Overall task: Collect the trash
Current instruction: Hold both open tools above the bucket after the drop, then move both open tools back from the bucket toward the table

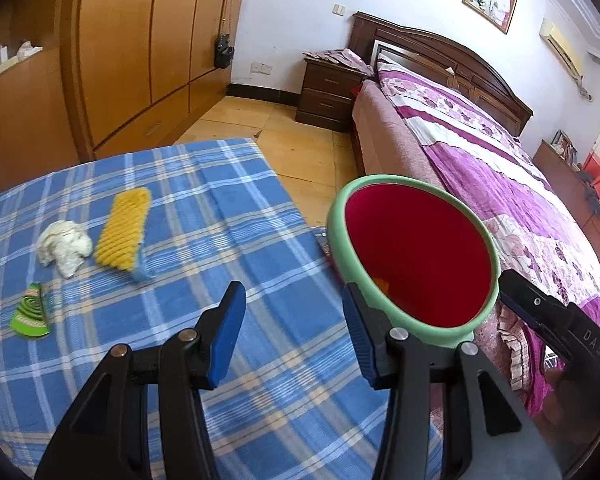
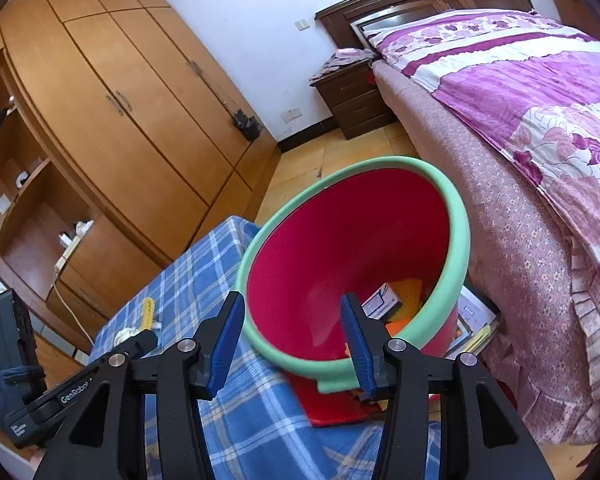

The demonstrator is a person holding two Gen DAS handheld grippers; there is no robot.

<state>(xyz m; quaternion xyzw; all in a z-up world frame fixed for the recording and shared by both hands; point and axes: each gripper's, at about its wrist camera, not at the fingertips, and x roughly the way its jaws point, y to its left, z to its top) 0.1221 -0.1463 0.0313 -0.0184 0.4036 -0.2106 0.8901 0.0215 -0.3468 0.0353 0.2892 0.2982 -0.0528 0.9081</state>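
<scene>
- The left wrist camera sits just behind the left claw (image 1: 296, 334) and looks forward and downward along its two fingers, over the bench (image 1: 204, 216) with its blue checked cloth.
- The right wrist camera sits just behind the right claw (image 2: 290, 340), also tilted downward, very near the red bin (image 2: 340, 248), looking into its mouth.
- Both views share the bin (image 1: 412, 260), the bench's edge (image 2: 204, 272), the wooden wardrobe (image 1: 140, 52), the nightstand (image 1: 328, 92) and the bed (image 1: 480, 152).
- Each camera catches the other claw at its frame's edge: the right one at lower right in the left view, the left one at lower left in the right view.
</scene>
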